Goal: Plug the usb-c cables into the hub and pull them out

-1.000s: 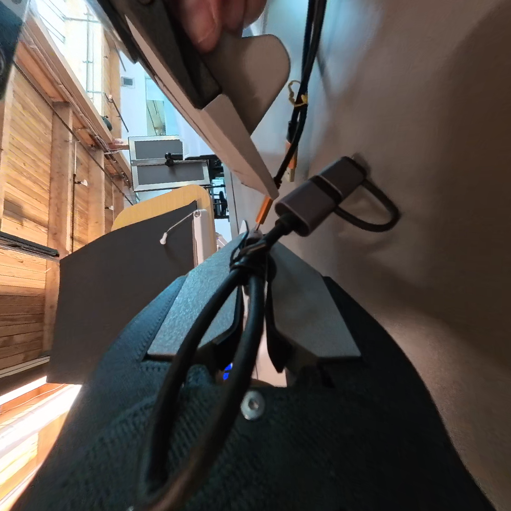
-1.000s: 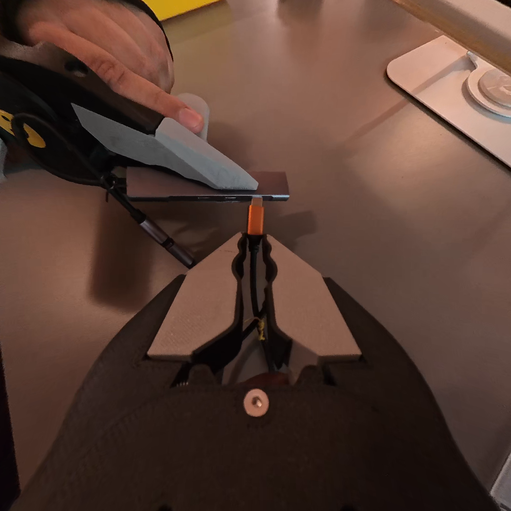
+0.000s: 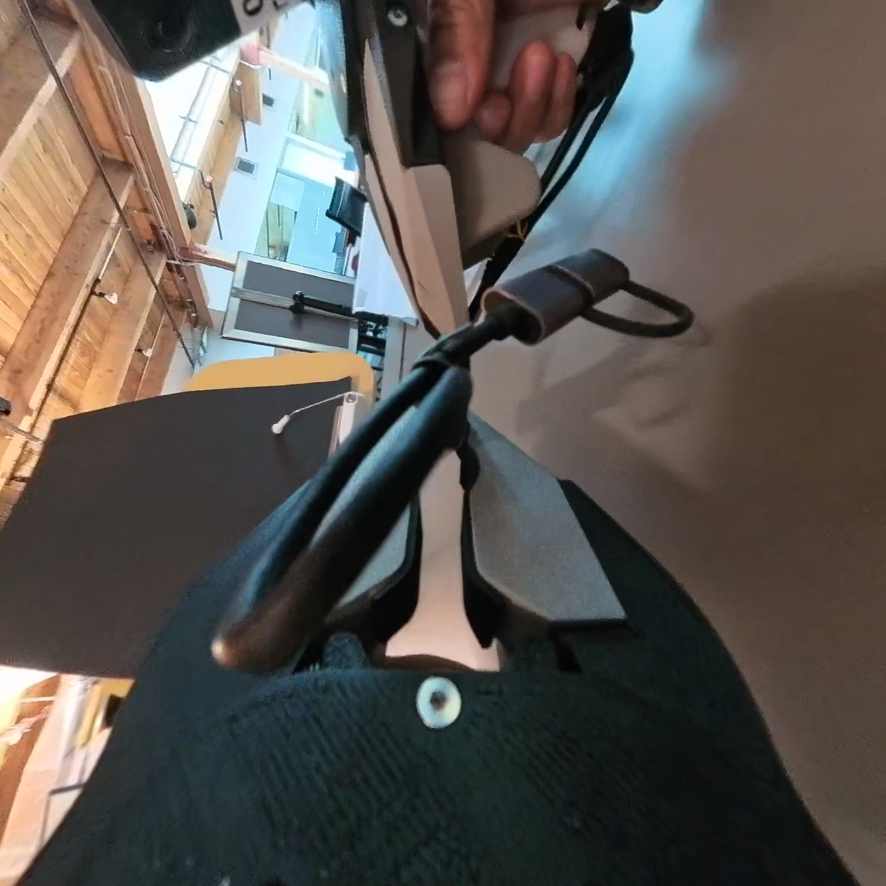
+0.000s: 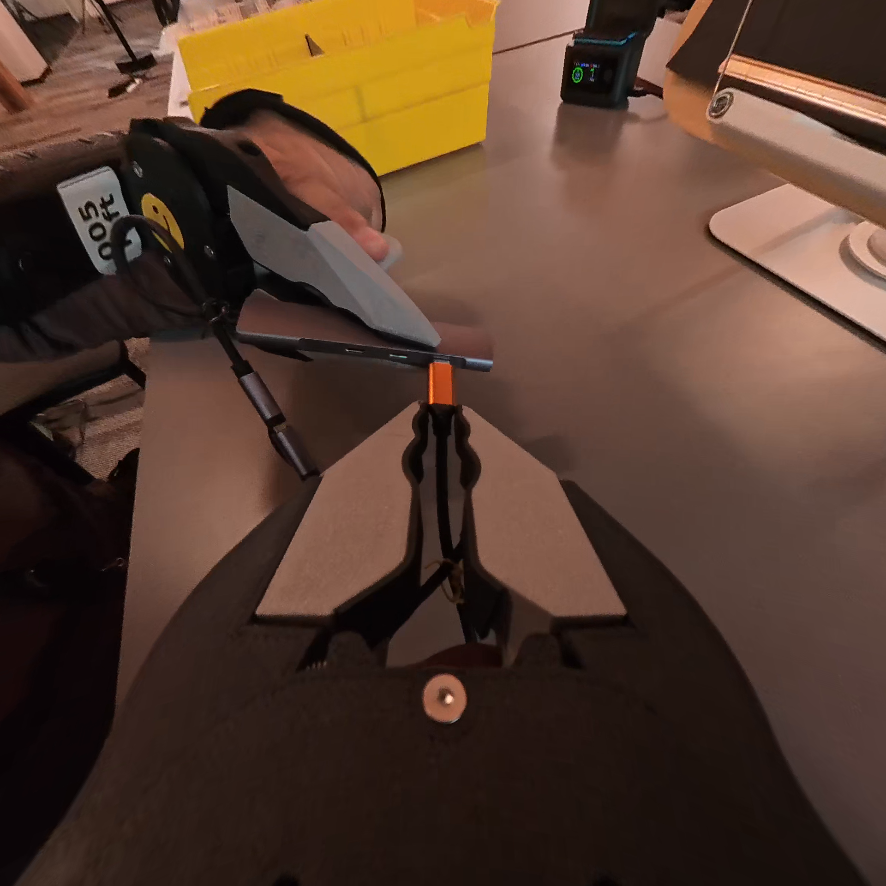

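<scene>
Grey hub (image 4: pixel 364 352) sits pinched flat in the left tongs (image 4: pixel 422 335), now lifted off the desk (image 4: pixel 623 383) and tilted, where a second ago it lay lower. Over to the right, the right tongs (image 4: pixel 440 407) are clamped on the orange usb-c plug (image 4: pixel 440 387), whose tip looks seated in the end port rather than just short of it. So I'd guess plugging in is about done, pulling out still left.

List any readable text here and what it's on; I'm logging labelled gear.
I won't quote writing; these carry it.
White label on the left gripper: printed characters.
Small screen on the desk: figures too small.
Round badge on the monitor stand: blurred.
</scene>
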Action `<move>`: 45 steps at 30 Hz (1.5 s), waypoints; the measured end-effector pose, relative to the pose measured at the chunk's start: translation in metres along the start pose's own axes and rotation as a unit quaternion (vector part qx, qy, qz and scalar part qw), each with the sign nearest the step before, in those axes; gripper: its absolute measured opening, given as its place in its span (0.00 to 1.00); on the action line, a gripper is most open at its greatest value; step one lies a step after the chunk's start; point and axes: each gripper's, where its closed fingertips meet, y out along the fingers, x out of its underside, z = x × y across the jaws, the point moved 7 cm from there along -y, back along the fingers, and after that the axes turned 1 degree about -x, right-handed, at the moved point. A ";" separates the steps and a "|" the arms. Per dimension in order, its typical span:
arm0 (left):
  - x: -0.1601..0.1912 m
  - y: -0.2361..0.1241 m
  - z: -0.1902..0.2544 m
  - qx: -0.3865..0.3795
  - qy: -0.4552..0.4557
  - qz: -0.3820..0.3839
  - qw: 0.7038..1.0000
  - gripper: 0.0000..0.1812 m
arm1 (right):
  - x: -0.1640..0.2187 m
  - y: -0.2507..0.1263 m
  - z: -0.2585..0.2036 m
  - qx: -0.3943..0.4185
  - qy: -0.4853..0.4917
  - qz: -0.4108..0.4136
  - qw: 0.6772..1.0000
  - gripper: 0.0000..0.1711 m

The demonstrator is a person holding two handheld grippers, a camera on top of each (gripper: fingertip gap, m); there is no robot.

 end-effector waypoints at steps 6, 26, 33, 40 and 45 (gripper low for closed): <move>0.006 -0.001 0.000 0.003 -0.015 -0.014 1.000 0.09 | 0.004 0.004 0.000 0.013 -0.011 -0.019 1.000 0.04; -0.005 -0.003 0.010 0.010 0.032 -0.016 0.999 0.03 | 0.008 -0.003 -0.003 -0.014 -0.017 -0.026 0.999 0.04; -0.011 -0.007 0.014 0.022 0.018 0.002 1.000 0.03 | 0.008 -0.006 -0.007 -0.038 -0.025 -0.025 0.999 0.04; -0.015 -0.017 0.012 0.036 -0.015 0.039 0.999 0.03 | 0.007 -0.007 -0.015 -0.079 -0.032 -0.018 0.996 0.04; -0.016 -0.018 0.010 0.035 -0.039 0.050 0.997 0.03 | 0.005 -0.010 -0.015 -0.093 -0.019 -0.003 0.995 0.04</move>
